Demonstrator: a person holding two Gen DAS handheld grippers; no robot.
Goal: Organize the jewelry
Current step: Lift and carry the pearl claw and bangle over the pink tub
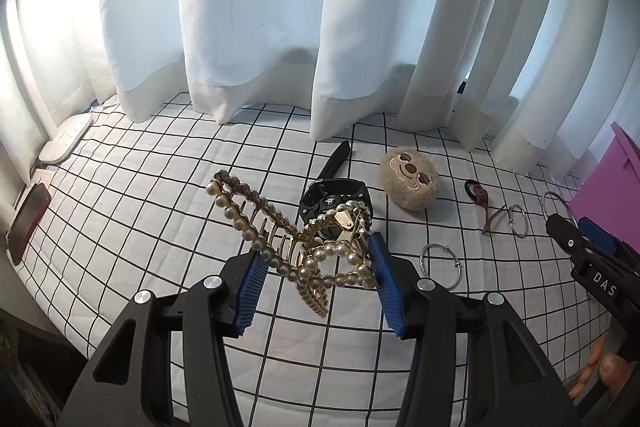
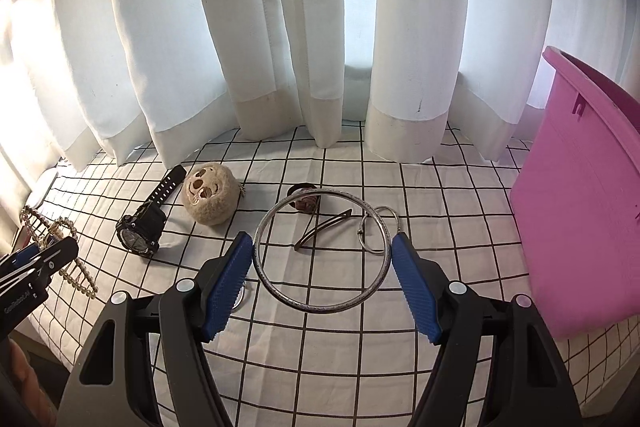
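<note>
White curtains (image 2: 280, 27) edge the checked cloth (image 2: 320, 367); jaws clamp a pearl clip (image 1: 304, 251) and bangle (image 2: 322, 251).

Grid-checked bed (image 2: 340, 367), watch (image 2: 140, 229), plush (image 2: 210, 199)

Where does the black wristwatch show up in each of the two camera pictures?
Left wrist view: the black wristwatch lies centre, partly hidden behind the pearl hair claw.
Right wrist view: the wristwatch lies left of centre on the checked cloth.
Shared landmark: the plush toy just to its right.
</note>
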